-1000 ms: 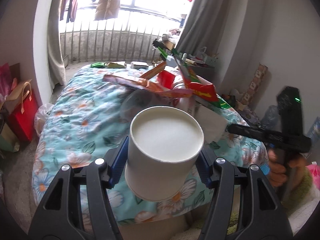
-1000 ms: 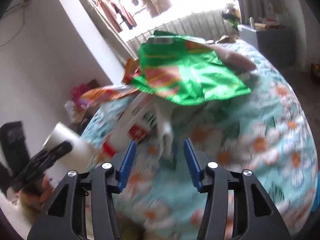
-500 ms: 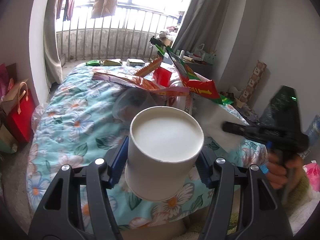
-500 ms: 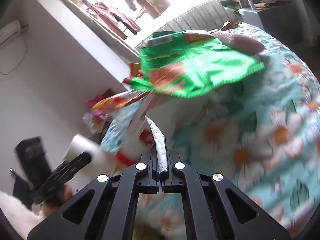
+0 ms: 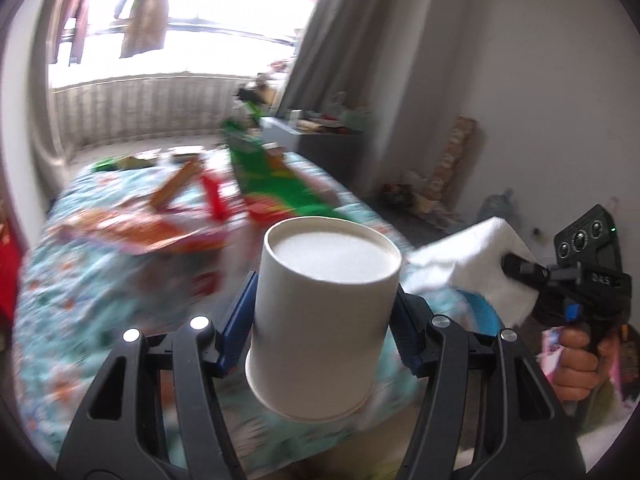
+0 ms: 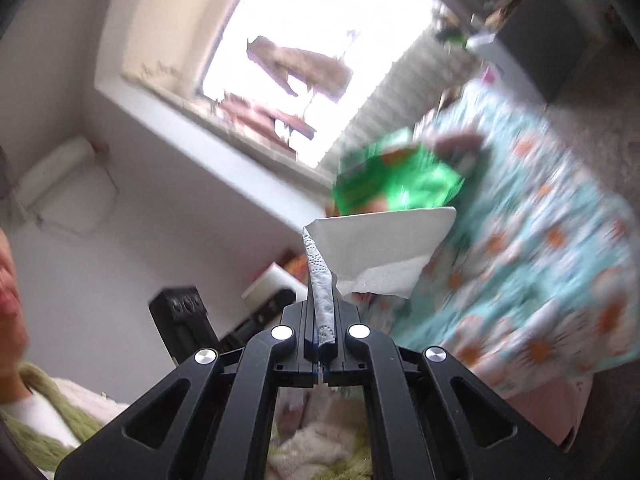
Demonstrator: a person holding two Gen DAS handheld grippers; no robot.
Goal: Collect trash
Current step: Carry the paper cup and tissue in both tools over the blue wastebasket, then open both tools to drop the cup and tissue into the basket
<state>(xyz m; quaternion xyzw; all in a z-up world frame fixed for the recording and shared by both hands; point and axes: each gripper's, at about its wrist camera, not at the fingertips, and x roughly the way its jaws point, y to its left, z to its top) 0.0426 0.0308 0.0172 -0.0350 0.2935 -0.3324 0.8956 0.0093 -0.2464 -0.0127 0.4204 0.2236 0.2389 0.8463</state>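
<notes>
A white paper cup stands upright between the blue pads of my left gripper, which is shut on it; the cup shows again, small and blurred, as a white paper cup in the right wrist view. My right gripper is shut on a white paper napkin, lifted off the bed. In the left wrist view the napkin hangs from the right gripper at the right, held by a hand. A green snack bag and orange-red wrappers lie on the floral bedspread.
A window with a railing and hanging clothes is behind the bed. A grey curtain and a cluttered side cabinet stand at the right. Clutter lies on the floor by the right wall. A person's green-and-white clothing is at lower left.
My right gripper closed on the napkin, lifted it off the bed and rolled. The left gripper, still holding the cup, moved back from the bed and tilted upward.
</notes>
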